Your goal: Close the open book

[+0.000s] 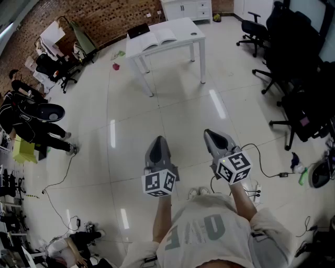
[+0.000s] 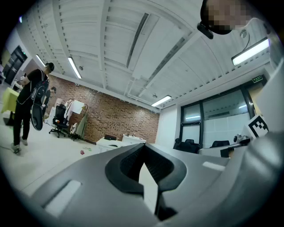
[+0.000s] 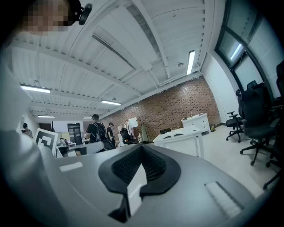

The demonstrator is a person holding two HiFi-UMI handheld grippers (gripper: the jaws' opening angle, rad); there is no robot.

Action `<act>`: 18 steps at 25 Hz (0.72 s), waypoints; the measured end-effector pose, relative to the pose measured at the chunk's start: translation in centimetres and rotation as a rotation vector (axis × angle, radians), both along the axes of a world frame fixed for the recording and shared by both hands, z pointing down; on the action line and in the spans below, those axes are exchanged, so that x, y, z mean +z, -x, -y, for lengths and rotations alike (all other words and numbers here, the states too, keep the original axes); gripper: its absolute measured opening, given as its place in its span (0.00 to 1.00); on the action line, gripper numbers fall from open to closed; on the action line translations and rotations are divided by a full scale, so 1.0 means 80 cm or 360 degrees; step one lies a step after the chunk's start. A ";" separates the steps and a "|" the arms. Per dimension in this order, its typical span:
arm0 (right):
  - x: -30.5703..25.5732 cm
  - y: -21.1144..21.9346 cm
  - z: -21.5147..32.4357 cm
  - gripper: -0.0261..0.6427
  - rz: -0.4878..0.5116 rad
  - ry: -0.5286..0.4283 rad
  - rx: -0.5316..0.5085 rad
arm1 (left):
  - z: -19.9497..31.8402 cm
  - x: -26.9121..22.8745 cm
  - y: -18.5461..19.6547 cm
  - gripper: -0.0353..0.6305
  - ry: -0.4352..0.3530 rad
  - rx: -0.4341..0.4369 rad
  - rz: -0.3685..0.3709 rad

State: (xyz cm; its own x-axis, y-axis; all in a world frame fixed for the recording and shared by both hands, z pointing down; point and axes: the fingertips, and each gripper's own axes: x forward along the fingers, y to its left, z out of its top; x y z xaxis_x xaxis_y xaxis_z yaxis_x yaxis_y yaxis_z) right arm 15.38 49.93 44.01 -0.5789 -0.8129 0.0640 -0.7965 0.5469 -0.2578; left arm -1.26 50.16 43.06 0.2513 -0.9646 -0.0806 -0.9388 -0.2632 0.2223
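Observation:
The open book (image 1: 157, 37) lies flat on a white table (image 1: 180, 42) at the far end of the room, beside a black laptop-like object (image 1: 138, 30). Both grippers are held level above the floor, well short of the table. My left gripper (image 1: 158, 140) has its jaws together with nothing between them, and in the left gripper view its tip (image 2: 143, 146) aims toward the table (image 2: 111, 142). My right gripper (image 1: 212, 133) is shut and empty too. In the right gripper view, its tip (image 3: 142, 146) points left of the table (image 3: 182, 135) and book (image 3: 178, 131).
Black office chairs (image 1: 293, 63) crowd the right side. People in dark clothes (image 1: 26, 123) stand at the left near cluttered chairs. A white cabinet (image 1: 187, 8) stands behind the table. Cables (image 1: 272, 172) and a pink item (image 1: 115, 66) lie on the glossy floor.

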 end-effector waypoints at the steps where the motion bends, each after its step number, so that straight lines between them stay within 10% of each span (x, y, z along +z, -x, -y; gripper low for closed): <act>1: -0.002 0.003 0.000 0.04 0.0008 -0.0007 -0.0006 | -0.001 -0.003 0.003 0.08 -0.0010 -0.0007 -0.0003; 18: -0.007 -0.001 0.006 0.04 0.0016 -0.0082 -0.0065 | 0.007 -0.019 -0.042 0.08 -0.0081 0.0076 0.0105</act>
State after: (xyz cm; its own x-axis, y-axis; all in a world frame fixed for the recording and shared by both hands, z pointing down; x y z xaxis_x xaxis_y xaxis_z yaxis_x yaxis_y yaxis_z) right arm 15.49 49.49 43.44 -0.6123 -0.7905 0.0167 -0.7706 0.5918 -0.2365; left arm 2.10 49.60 41.52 0.3031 -0.9465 -0.1110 -0.9371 -0.3172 0.1457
